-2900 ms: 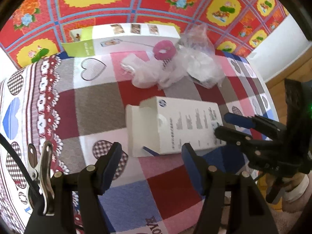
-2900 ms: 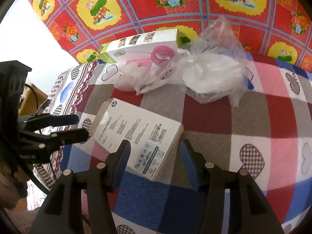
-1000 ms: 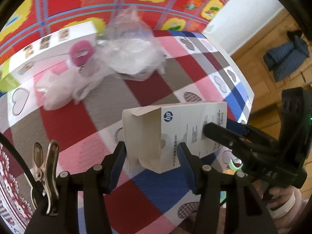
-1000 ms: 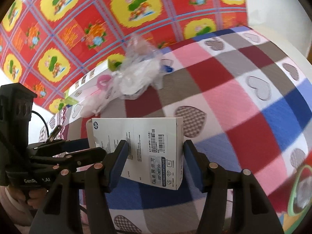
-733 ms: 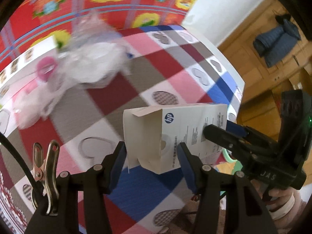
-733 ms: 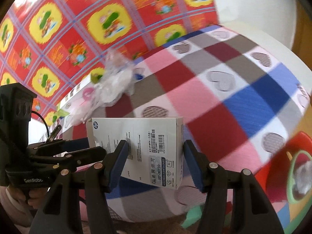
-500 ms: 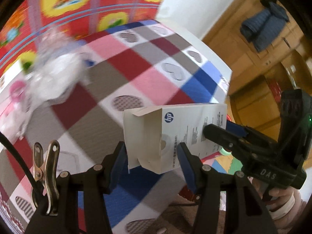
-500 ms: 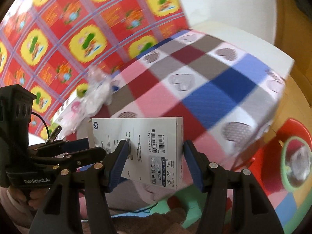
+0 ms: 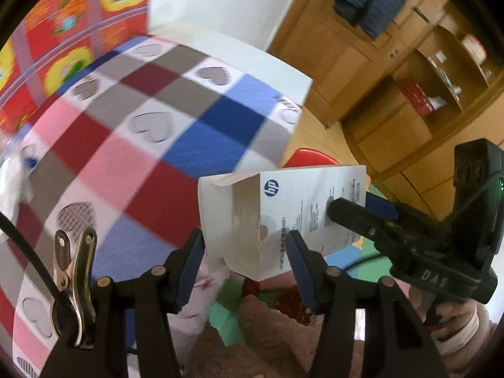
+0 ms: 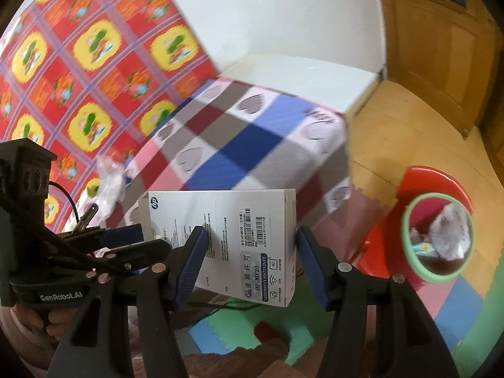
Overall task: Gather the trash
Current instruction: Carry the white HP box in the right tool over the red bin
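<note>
A white HP cardboard box (image 9: 283,208) hangs in the air past the table's edge, above the floor. My left gripper (image 9: 245,249) is shut on its open-flap end. At the other end my right gripper (image 10: 250,242) is shut on the box (image 10: 226,220), beside the barcode. Each gripper shows in the other's view: the right gripper (image 9: 356,211) at the right, the left gripper (image 10: 132,239) at the left. A red bin with a green rim (image 10: 438,239) stands on the floor to the right, with crumpled trash inside. Only its red edge (image 9: 308,157) peeks out behind the box in the left wrist view.
The table with the chequered heart cloth (image 10: 252,132) lies behind and to the left, with plastic bags (image 10: 110,182) far back on it. Coloured foam mats (image 10: 456,299) cover the floor below. A wooden cabinet (image 9: 393,78) stands at the right. A person's hand (image 9: 456,324) holds each gripper.
Both grippers have carried the box together off the table, past its edge and over the floor. The table and bags have slid away to the left, and the red bin has come closer.
</note>
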`<control>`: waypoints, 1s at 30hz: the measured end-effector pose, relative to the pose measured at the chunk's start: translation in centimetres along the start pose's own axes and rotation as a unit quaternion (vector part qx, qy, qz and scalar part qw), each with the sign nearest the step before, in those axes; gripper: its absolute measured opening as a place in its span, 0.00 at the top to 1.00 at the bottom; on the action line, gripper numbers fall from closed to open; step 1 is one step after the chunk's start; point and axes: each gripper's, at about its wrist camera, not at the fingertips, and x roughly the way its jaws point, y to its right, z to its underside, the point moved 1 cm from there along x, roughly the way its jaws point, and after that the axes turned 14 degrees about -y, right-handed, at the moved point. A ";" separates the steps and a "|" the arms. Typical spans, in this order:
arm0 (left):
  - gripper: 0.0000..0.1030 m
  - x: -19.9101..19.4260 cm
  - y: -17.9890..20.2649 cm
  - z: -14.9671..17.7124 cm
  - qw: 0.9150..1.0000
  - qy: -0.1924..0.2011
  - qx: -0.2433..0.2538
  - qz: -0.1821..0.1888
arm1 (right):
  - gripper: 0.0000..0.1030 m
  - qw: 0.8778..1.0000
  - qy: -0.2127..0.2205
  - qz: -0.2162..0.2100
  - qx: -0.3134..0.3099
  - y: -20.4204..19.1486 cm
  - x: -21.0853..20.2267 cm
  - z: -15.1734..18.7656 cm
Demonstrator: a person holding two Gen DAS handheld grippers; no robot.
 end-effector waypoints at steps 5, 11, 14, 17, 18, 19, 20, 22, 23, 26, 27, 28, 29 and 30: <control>0.45 1.8 4.3 -2.2 0.999 -0.011 0.034 0.004 | 0.41 0.999 0.010 0.008 0.030 4.3 -1.7 0.0; 0.45 4.2 9.1 -4.8 0.997 -0.025 0.075 0.000 | 0.41 0.998 0.016 0.017 0.066 9.7 -3.1 -0.2; 0.45 5.9 11.7 -6.2 0.995 -0.034 0.094 0.001 | 0.41 0.996 0.018 0.020 0.088 13.0 -3.6 -0.1; 0.45 7.7 14.0 -7.6 0.993 -0.046 0.111 0.003 | 0.41 0.994 0.018 0.021 0.109 15.9 -3.8 0.1; 0.45 8.3 14.8 -8.0 0.992 -0.049 0.118 0.003 | 0.41 0.993 0.018 0.021 0.114 16.8 -3.8 0.1; 0.45 8.8 15.4 -8.3 0.991 -0.051 0.124 0.002 | 0.41 0.992 0.018 0.022 0.121 17.8 -3.8 0.2; 0.45 9.4 16.2 -8.7 0.990 -0.053 0.131 0.001 | 0.41 0.992 0.018 0.023 0.125 18.6 -3.8 0.2; 0.45 10.9 17.8 -9.4 0.988 -0.058 0.145 -0.001 | 0.41 0.990 0.017 0.026 0.135 20.6 -3.6 0.3; 0.45 11.7 18.5 -9.7 0.987 -0.061 0.150 -0.001 | 0.41 0.990 0.016 0.026 0.139 21.5 -3.5 0.4; 0.45 14.4 20.6 -10.7 0.984 -0.072 0.162 -0.004 | 0.41 0.987 0.007 0.028 0.156 24.8 -2.6 0.6; 0.45 15.1 21.2 -10.9 0.983 -0.075 0.168 -0.006 | 0.41 0.987 0.005 0.029 0.160 25.7 -2.4 0.7; 0.45 15.9 21.8 -11.1 0.982 -0.078 0.174 -0.009 | 0.41 0.986 0.003 0.030 0.165 26.7 -2.1 0.8; 0.45 17.1 22.5 -11.4 0.980 -0.082 0.182 -0.011 | 0.41 0.985 0.002 0.031 0.167 27.4 -1.9 0.9; 0.45 18.0 23.1 -11.6 0.979 -0.087 0.186 -0.011 | 0.41 0.985 -0.001 0.033 0.172 28.3 -1.6 0.9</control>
